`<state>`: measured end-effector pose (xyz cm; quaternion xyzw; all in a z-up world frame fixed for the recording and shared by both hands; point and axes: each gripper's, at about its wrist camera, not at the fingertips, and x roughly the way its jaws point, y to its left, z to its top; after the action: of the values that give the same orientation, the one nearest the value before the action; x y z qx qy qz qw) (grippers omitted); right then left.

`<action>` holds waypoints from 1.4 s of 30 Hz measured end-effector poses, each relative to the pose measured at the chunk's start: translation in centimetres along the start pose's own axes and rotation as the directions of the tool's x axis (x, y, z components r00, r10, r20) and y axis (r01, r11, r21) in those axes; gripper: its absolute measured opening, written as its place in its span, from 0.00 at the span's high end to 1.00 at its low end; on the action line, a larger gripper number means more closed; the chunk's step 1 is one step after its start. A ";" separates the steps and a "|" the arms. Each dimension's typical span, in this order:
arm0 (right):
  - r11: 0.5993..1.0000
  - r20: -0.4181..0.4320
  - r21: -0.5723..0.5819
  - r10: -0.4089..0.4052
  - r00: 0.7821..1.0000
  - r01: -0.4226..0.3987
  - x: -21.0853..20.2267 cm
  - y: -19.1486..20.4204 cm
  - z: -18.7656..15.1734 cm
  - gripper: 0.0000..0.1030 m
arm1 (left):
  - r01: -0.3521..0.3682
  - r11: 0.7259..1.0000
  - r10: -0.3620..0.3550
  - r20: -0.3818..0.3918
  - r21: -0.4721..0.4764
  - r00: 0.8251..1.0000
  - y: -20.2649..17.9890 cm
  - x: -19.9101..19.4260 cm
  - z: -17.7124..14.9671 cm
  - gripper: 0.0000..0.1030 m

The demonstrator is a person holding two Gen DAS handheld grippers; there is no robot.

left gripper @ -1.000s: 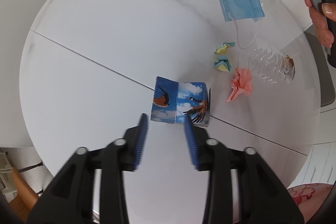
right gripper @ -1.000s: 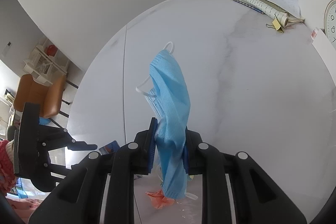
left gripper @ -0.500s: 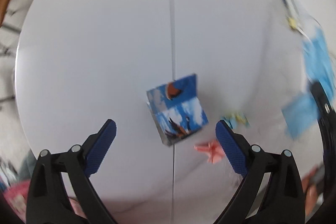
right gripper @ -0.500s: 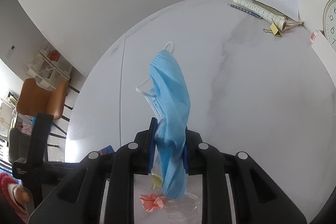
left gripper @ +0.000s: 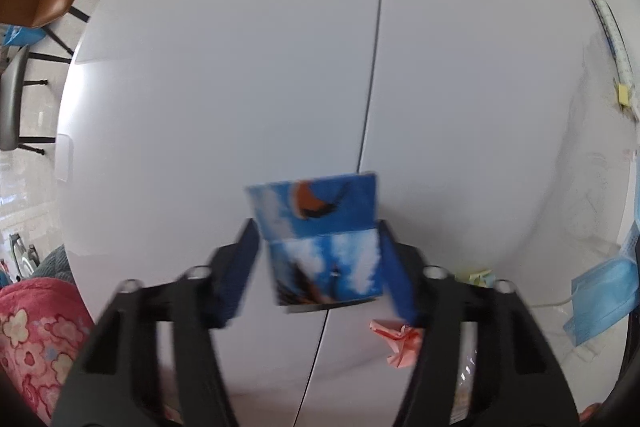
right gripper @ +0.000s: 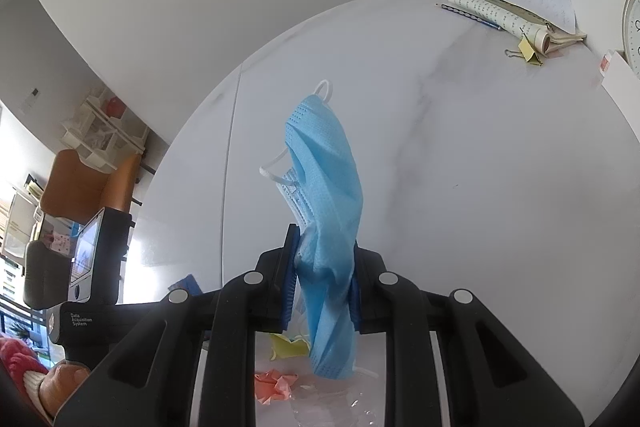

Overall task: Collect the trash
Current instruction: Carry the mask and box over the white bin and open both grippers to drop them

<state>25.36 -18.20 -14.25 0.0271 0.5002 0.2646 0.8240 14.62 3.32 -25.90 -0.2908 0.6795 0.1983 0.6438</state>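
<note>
Your right gripper [right gripper: 322, 283] is clenched on the mask [right gripper: 326, 195], your left gripper [left gripper: 320, 263] is closing around the box [left gripper: 320, 239] on the table [left gripper: 240, 67], while paper scraps [left gripper: 398, 341] remain uncollected.

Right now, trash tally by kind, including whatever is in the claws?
Blue surgical face mask: 1, clamped in right claw
Sky-print paper box: 1, between the closing left claw
Pink crumpled paper: 1
Yellow crumpled paper: 1
Crushed clear plastic bottle: 1
Total: 5
</note>
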 end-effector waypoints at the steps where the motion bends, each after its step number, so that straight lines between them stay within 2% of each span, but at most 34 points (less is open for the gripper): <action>1: 1.000 0.002 0.001 0.001 1.000 -0.001 -0.1 0.0 0.0 0.79 | -0.002 1.000 0.002 0.012 0.023 1.000 -0.2 -0.1 -0.1 0.51; 5: 1.000 0.010 -0.005 -0.005 1.000 0.005 -0.6 0.3 0.0 0.79 | -0.033 0.990 0.027 0.042 0.139 0.999 -0.5 -0.8 -0.3 0.51; 7: 1.000 0.017 -0.012 -0.011 1.000 0.011 -1.1 0.6 0.1 0.79 | -0.090 0.973 0.071 0.094 0.214 0.993 -0.6 -1.7 -0.3 0.51; 12: 0.999 0.031 -0.033 -0.031 0.999 0.032 -2.6 2.6 -0.2 0.79 | -0.140 0.926 0.083 0.174 0.351 0.981 0.2 -4.2 -1.2 0.51; 16: 0.998 0.032 -0.055 -0.032 0.999 0.034 -3.7 6.3 -1.0 0.79 | -0.157 0.885 0.048 0.250 0.439 0.967 2.4 -7.5 -2.1 0.51; 21: 0.997 0.022 -0.081 0.015 1.000 -0.013 -3.5 13.0 -2.1 0.79 | -0.148 0.868 -0.014 0.322 0.474 0.947 8.2 -11.8 -2.2 0.51; 24: 0.993 0.014 -0.107 0.053 0.999 -0.051 -2.7 17.7 -3.1 0.79 | -0.155 0.873 -0.029 0.366 0.463 0.930 13.3 -14.5 -2.2 0.51; 27: 0.987 -0.007 -0.133 0.088 0.996 -0.088 -1.7 22.1 -4.0 0.79 | -0.155 0.888 -0.032 0.394 0.434 0.919 18.4 -16.2 0.4 0.51; 32: 0.969 -0.078 -0.178 0.161 0.984 -0.172 0.9 30.9 -6.7 0.79 | -0.166 0.912 -0.010 0.426 0.374 0.905 26.4 -18.0 1.9 0.51; 37: 0.952 -0.180 -0.206 0.191 0.965 -0.227 4.7 37.1 -9.3 0.79 | -0.119 0.937 -0.023 0.397 0.328 0.917 34.8 -17.9 3.2 0.51; 42: 0.938 -0.271 -0.260 0.157 0.950 -0.229 9.4 42.0 -11.4 0.77 | -0.080 0.951 -0.042 0.381 0.299 0.924 38.9 -16.6 4.2 0.51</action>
<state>1.98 19.76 -14.56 -0.0770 0.5497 0.4160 0.7204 -7.51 37.60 -13.94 -0.1355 0.5662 0.1488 0.7994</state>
